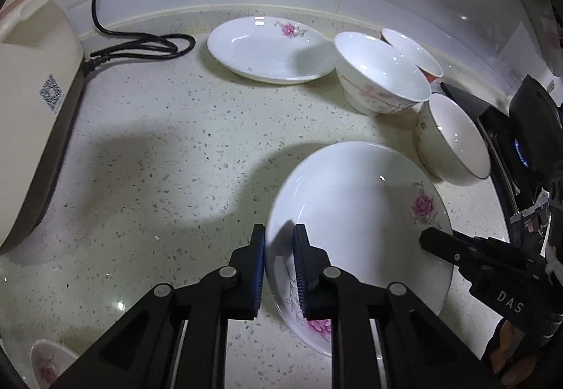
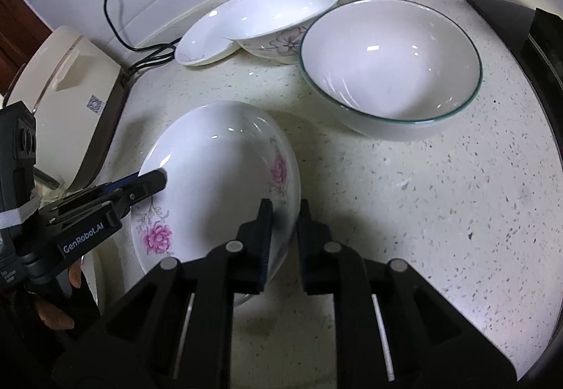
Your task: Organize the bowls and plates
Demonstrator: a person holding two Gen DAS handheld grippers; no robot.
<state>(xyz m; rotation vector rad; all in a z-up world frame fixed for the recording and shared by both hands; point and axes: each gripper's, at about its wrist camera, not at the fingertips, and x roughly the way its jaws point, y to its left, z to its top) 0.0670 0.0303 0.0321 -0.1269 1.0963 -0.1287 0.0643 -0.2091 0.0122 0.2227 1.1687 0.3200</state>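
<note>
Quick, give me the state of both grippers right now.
Left gripper: shut on the rim of the pink-flowered plate.
Right gripper: shut on the opposite rim of the same plate.

Both grippers (image 1: 278,230) (image 2: 285,207) — clamped, down-tilted

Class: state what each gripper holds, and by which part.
Both hold the flowered plate by its rim: left gripper on one edge, right gripper on the opposite edge.

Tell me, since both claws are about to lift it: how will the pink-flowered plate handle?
The flowered plate looks glazed, so probably slippery. It seems rigid ceramic, likely chipping if dropped. The left claw and right claw pinch opposite rims, so uneven lifting may tilt it.
</note>
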